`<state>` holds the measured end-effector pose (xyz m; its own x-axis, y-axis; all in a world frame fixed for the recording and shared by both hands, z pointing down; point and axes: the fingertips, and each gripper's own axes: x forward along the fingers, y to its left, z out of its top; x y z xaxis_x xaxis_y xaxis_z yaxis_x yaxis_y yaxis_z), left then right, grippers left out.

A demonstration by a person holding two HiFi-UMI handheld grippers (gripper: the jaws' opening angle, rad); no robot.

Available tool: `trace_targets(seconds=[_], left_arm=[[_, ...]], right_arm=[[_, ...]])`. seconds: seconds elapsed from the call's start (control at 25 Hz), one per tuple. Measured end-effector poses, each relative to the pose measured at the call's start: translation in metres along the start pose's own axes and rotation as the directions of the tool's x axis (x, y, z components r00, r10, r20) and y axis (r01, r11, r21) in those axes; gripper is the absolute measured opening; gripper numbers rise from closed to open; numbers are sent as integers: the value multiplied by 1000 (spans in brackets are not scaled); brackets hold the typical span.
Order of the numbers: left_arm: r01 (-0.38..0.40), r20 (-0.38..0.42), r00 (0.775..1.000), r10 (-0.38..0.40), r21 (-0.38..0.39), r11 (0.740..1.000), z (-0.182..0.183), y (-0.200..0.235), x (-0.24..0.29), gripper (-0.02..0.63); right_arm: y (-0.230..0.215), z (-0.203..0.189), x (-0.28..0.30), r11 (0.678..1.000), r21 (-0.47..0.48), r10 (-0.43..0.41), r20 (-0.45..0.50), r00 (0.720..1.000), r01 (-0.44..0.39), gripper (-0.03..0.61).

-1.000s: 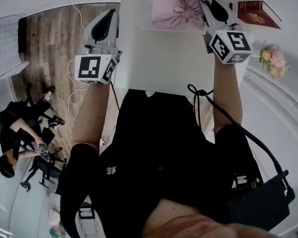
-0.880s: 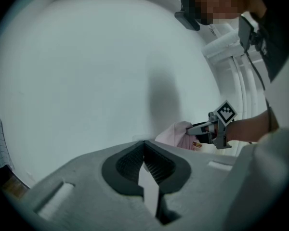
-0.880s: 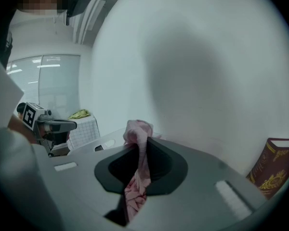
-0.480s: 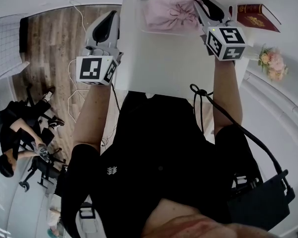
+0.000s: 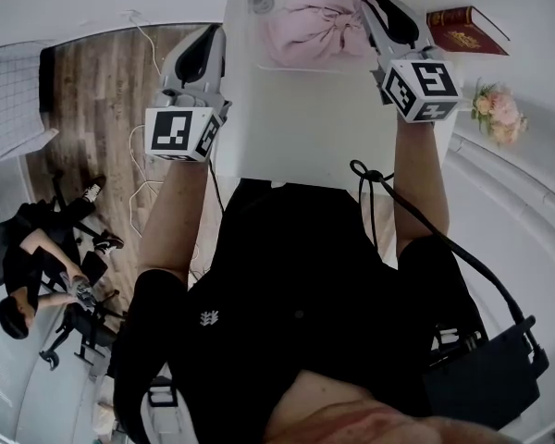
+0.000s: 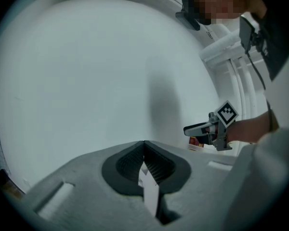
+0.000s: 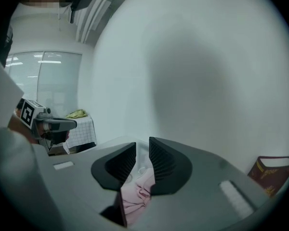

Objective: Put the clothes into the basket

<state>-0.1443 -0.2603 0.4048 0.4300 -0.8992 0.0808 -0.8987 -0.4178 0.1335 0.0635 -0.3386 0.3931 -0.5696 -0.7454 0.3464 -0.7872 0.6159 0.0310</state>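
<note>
Just under and past the fingers of the right gripper, which have just been opening and now sit slightly apart, the pink clothes lie loose, not pinched. Off to the side, the left gripper has its fingers pressed together, empty.

- Soft, crumpled matt cloth: pink clothes just beside the right gripper.
- Smooth white matt: table under it.
- Glossy dark-red cover: book near it.

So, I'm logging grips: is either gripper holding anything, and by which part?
Nothing is held. The right gripper's jaws have just been opening and stand apart over the pink cloth, pads off it. The left gripper is shut, empty.
</note>
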Motion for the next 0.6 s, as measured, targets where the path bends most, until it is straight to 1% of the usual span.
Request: trace_targets(seconds=[0.16, 0.36, 0.44, 0.56, 0.6], left_arm=[[15, 26, 1000, -15, 10, 1000, 12, -6, 3, 0], [44, 50, 998, -45, 19, 999, 27, -22, 6, 0], [56, 57, 997, -57, 23, 998, 32, -30, 7, 0], [75, 68, 995, -77, 39, 996, 39, -41, 9, 0], [80, 71, 994, -83, 44, 996, 40, -44, 9, 0]], right_arm=[[0, 13, -16, 1000, 7, -17, 76, 997, 17, 91], [1, 28, -46, 999, 48, -18, 188, 982, 9, 89], [2, 32, -60, 998, 63, -5, 226, 974, -9, 66], [-1, 33, -77, 998, 67, -10, 252, 968, -7, 63], [-3, 32, -83, 998, 68, -20, 257, 966, 2, 17]])
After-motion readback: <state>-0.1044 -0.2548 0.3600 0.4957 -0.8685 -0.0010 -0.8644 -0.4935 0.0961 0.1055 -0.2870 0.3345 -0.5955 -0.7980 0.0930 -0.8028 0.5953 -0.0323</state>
